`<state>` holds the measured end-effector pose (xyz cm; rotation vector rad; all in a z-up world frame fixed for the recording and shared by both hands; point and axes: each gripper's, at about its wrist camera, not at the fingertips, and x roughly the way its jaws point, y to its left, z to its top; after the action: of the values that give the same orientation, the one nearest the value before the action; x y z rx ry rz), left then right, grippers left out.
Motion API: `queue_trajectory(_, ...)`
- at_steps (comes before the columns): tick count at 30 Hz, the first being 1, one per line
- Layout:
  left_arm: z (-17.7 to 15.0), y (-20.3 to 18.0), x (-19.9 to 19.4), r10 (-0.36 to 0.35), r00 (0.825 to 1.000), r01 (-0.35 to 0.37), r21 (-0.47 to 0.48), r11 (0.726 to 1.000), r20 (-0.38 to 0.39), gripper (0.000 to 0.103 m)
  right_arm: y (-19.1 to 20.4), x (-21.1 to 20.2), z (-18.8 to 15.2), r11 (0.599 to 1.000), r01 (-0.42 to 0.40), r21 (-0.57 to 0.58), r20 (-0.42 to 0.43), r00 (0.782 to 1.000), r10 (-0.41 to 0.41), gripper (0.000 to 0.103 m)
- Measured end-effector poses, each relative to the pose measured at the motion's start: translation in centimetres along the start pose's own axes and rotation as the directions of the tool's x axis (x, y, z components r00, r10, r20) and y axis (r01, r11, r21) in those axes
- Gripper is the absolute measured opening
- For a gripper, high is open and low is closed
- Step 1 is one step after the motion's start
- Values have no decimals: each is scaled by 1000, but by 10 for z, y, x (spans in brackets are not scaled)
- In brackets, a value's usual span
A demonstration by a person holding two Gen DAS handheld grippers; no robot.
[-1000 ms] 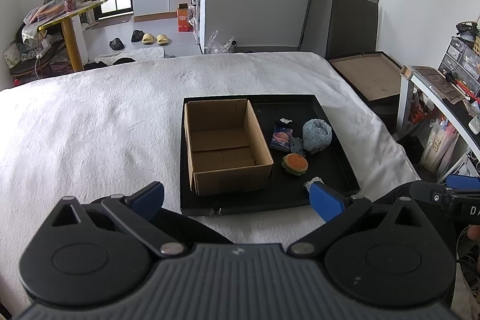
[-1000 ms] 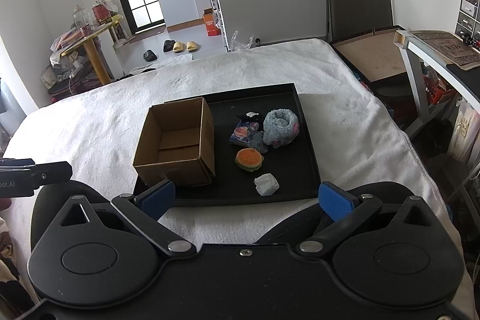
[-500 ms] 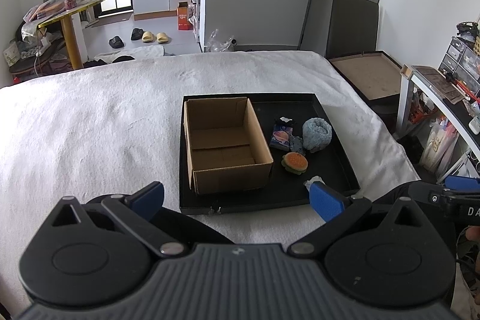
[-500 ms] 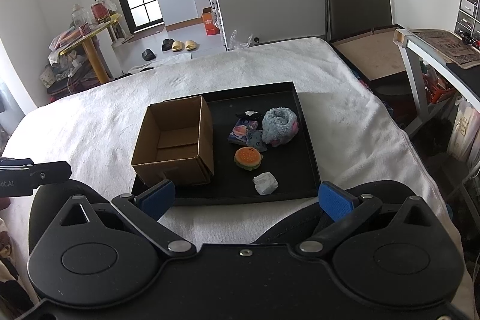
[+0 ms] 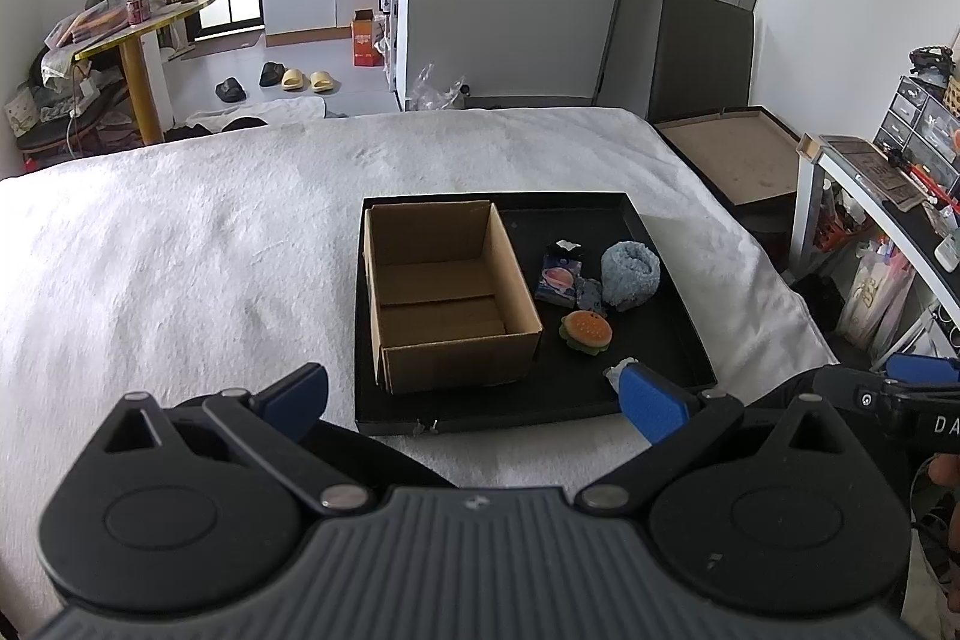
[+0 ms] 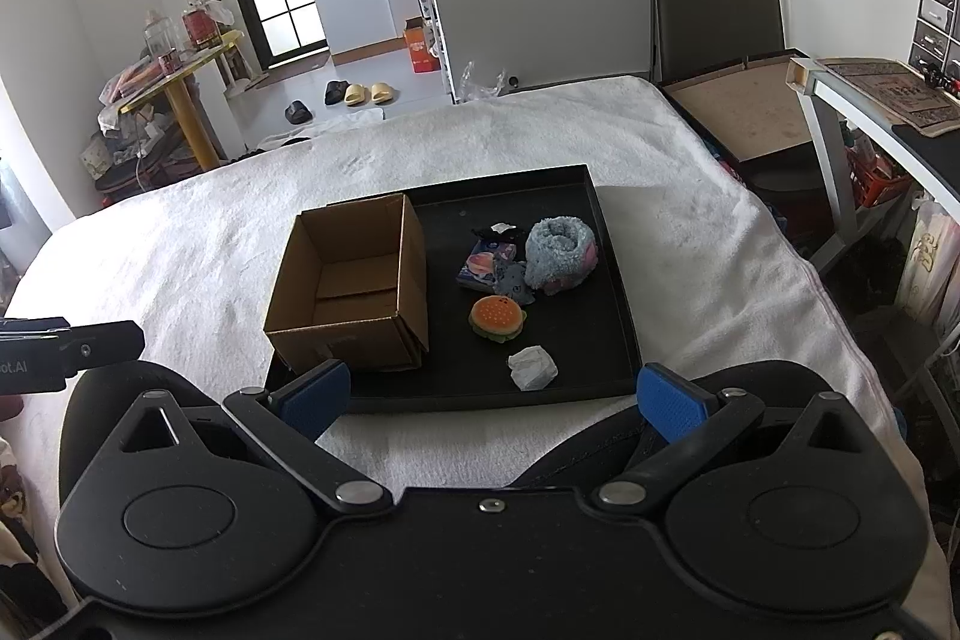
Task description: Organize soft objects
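Both grippers, left and right, hang spread and empty short of the tray. 5 soft items lie right of the box. The burger looks light, squashy; pinch its sides.

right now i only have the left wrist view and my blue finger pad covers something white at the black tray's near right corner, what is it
observer: A crumpled white paper wad, lying loose on the black tray, nearer to us than the orange plush burger.
operator: is it touching the burger
observer: No, a strip of bare tray shows between them in the right wrist view.
operator: is the right gripper open
observer: Yes, the right gripper has its jaws spread wide with nothing between them.
operator: anything odd on the fuzzy blue roll
observer: The fuzzy blue roll shows pink patches along its right and lower edge.
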<state>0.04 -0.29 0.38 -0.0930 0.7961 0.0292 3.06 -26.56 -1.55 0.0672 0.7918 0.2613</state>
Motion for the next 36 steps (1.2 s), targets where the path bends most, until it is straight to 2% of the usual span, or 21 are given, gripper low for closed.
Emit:
queue_trajectory(8,0,1,6,-10,1000,10,-8,1000,5,102,-3,6,3,1000,-6,3,-5,1000,6,103)
queue_trajectory(19,6,6,35,15,1000,-15,-24,1000,-17,102,-6,31,8,1000,-6,30,-27,1000,7,103)
queue_trajectory(25,12,11,55,26,999,-28,-47,999,-46,102,-13,49,13,999,-7,47,-45,999,9,103)
queue_trajectory(29,14,9,67,52,997,-54,-25,998,-56,102,-16,60,17,999,-6,53,-56,998,9,103)
queue_trajectory(36,21,17,92,48,995,-54,-67,996,-90,102,-24,82,24,997,0,72,-83,997,6,103)
